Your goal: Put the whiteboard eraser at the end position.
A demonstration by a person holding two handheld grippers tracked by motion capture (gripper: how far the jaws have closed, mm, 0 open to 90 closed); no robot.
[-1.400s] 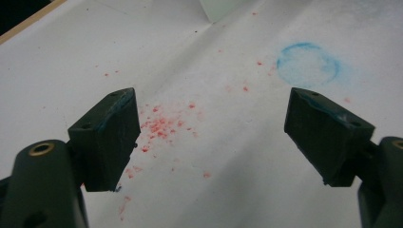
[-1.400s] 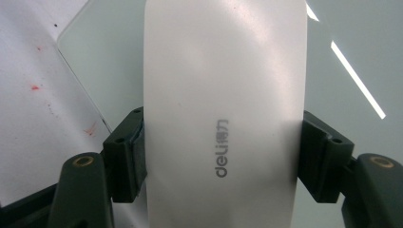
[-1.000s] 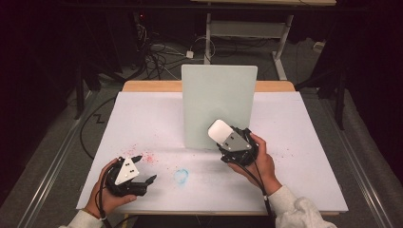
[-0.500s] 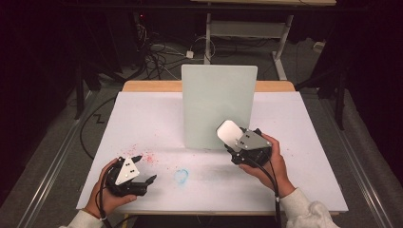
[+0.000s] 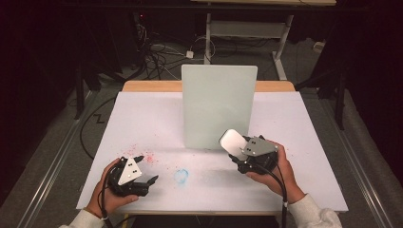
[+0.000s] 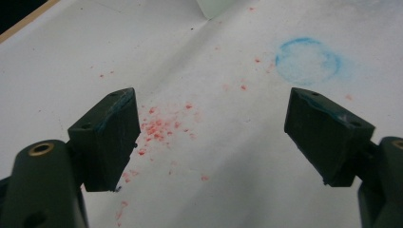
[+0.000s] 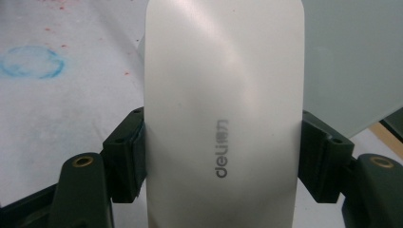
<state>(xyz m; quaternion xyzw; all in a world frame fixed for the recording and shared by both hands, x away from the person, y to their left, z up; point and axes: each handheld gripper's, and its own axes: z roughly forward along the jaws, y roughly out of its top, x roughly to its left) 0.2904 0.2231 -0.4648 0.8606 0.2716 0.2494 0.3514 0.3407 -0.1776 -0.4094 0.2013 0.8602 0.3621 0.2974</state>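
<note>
My right gripper (image 5: 237,151) is shut on a white rounded eraser-like block (image 5: 230,140) with "deli" printed on it, held just off the lower right corner of an upright pale board (image 5: 218,107). In the right gripper view the block (image 7: 223,95) sits between both pads of that gripper (image 7: 223,159), with the board (image 7: 351,57) behind it on the right. My left gripper (image 5: 148,168) rests near the table's front left edge, its jaws wide apart and nothing between them. The left gripper (image 6: 209,128) looks over red specks (image 6: 161,126) on the white sheet.
A blue chalky ring (image 5: 181,175) marks the white table sheet (image 5: 142,118) between the two hands, also seen as a blue ring (image 6: 308,61) ahead of the left jaws. Red specks (image 5: 142,156) lie by the left hand. Cables and table legs sit on the dark floor beyond.
My right hand has carried the white block to the right and a little toward the front edge, away from the board's face. The left hand has stayed put.
</note>
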